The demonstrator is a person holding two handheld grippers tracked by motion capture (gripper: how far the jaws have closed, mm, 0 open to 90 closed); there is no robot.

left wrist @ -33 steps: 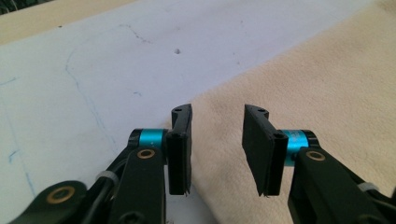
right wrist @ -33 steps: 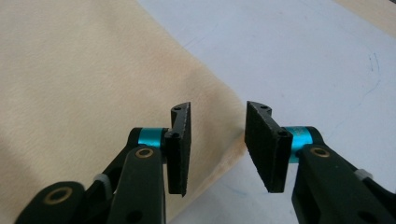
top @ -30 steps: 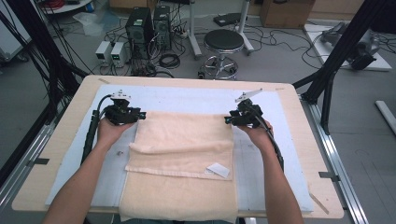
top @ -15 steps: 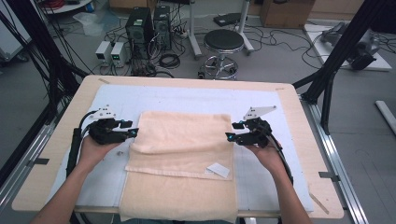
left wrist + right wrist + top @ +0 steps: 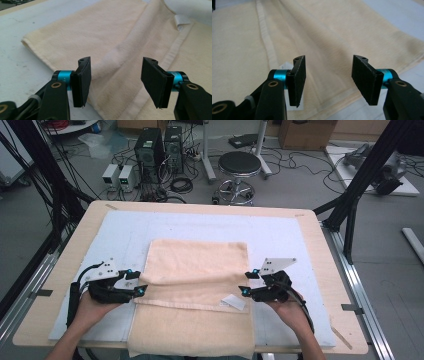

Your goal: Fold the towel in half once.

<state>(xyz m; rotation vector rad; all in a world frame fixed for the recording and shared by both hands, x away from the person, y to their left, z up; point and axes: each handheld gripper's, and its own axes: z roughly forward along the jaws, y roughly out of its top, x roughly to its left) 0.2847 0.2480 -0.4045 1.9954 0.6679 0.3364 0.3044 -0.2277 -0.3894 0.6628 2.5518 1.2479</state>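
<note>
A cream towel (image 5: 197,285) lies folded on the pale blue mat (image 5: 125,235) covering the bench (image 5: 320,250), its far half doubled over the near half, with a white label (image 5: 234,302) by the fold's hem. The left claw (image 5: 142,290) sits at the towel's left edge and the right claw (image 5: 243,290) at its right edge. Both claws' jaws have just been opening; they stand apart, with nothing between them.

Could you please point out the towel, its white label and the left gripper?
towel (image 5: 200,262), high view, folded upper layer.
white label (image 5: 234,301), high view, its middle.
left gripper (image 5: 142,282), high view, between its jaw tips.
</note>
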